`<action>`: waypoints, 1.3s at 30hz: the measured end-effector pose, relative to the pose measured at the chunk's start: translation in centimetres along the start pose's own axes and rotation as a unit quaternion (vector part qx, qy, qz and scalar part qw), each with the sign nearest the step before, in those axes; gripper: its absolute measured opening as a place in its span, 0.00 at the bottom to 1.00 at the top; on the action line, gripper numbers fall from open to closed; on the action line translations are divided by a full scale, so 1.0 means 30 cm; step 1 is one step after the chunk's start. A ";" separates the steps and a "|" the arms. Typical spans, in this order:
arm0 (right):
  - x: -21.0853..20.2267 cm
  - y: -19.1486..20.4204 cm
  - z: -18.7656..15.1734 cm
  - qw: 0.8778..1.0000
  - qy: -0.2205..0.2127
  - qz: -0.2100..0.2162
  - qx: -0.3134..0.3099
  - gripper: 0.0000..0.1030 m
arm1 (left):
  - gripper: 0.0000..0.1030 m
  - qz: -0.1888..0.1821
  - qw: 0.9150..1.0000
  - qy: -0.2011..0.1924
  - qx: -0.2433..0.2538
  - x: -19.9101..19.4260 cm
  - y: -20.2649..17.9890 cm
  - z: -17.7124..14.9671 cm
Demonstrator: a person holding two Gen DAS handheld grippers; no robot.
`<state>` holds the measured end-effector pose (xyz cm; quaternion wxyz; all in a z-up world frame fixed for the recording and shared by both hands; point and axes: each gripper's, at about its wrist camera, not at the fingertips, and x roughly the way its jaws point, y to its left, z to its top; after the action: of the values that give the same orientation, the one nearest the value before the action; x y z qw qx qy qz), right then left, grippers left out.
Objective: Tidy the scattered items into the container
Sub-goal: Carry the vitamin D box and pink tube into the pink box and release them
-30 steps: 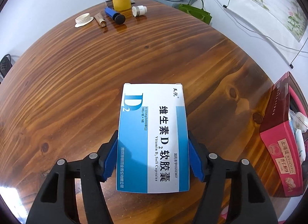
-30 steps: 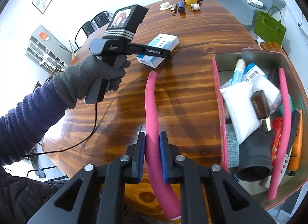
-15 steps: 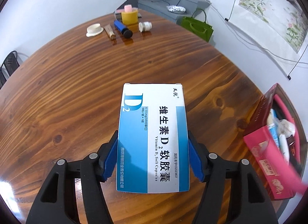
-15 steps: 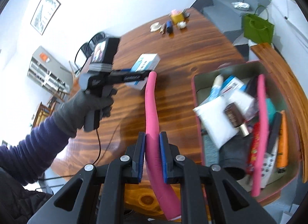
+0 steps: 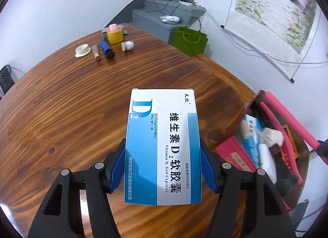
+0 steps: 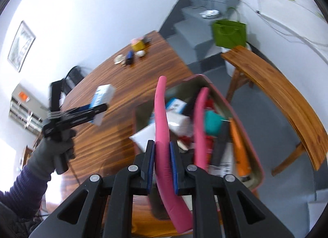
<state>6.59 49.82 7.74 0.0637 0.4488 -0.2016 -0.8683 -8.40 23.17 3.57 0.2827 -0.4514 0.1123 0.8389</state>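
A blue and white Vitamin D2 box (image 5: 162,145) is held off the round wooden table (image 5: 61,115), with my left gripper (image 5: 163,156) shut on its long sides. The pink container (image 5: 231,152), full of several items, stands at the table's right edge. My right gripper (image 6: 162,164) is shut on a pink foam stick (image 6: 161,115) that reaches out over the container (image 6: 215,94). A second pink stick (image 6: 199,119) lies inside it. In the right wrist view a gloved hand (image 6: 53,152) carries the left gripper (image 6: 98,111) and the box (image 6: 103,96) left of the container.
At the table's far end lie a yellow tape roll (image 5: 115,36), a blue cylinder (image 5: 106,49), a white cap (image 5: 82,50) and a small white jar (image 5: 127,45). A green bag (image 5: 189,41) stands beyond the table. A wooden bench (image 6: 276,94) is right of the container.
My left gripper has risen with the box and the container has come into its view at the right. My right gripper has swung the pink stick from above the table to above the container.
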 end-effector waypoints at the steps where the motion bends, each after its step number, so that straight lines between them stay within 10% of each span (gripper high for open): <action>1: 0.009 -0.023 0.006 1.000 0.001 0.001 0.009 0.16 | 0.65 -0.002 1.000 0.000 0.003 -0.005 -0.015 -0.001; 39: 0.111 -0.243 -0.003 0.998 0.013 -0.003 0.058 0.28 | 0.65 -0.091 0.996 0.004 0.019 -0.059 -0.395 -0.046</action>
<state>5.20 55.46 2.21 0.0372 0.4637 -0.2496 -0.8493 0.16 31.55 5.04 0.3662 -0.4580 0.0876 0.8053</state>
